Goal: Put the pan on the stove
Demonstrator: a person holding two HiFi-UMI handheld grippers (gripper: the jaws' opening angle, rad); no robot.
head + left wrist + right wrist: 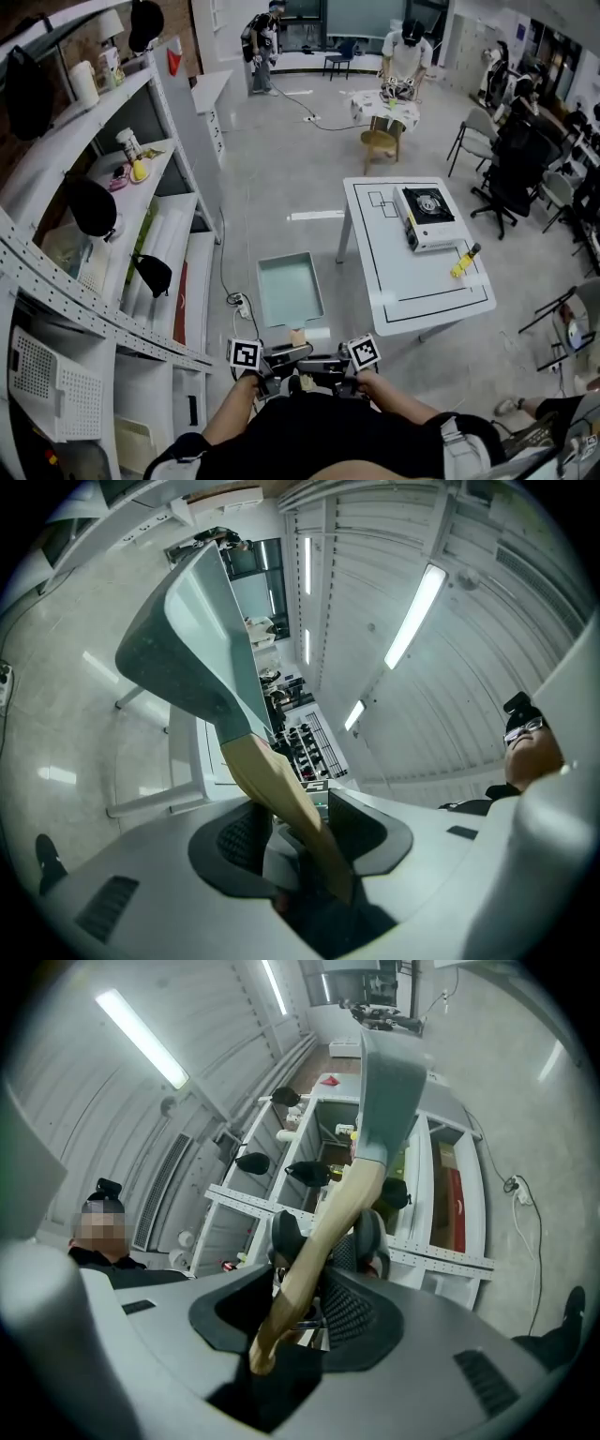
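Observation:
The pan (289, 289) is a pale green rectangular one with a wooden handle (298, 336), and it hangs over the floor just in front of me. My left gripper (284, 354) and right gripper (319, 360) meet at the handle, each shut on it from its own side. In the left gripper view the handle (281, 794) runs up between the jaws (292, 834) to the pan (197, 639). In the right gripper view the handle (323, 1232) crosses between the jaws (314, 1290) to the pan (389, 1077). The stove (427, 217) sits on the white table (403, 291), ahead to the right.
A yellow object (464, 261) lies on the table next to the stove. White shelving (112, 234) with dark caps and bottles lines the left side. A power strip and cable (236, 302) lie on the floor near the pan. Office chairs (516, 169) stand at right, and people work at the back.

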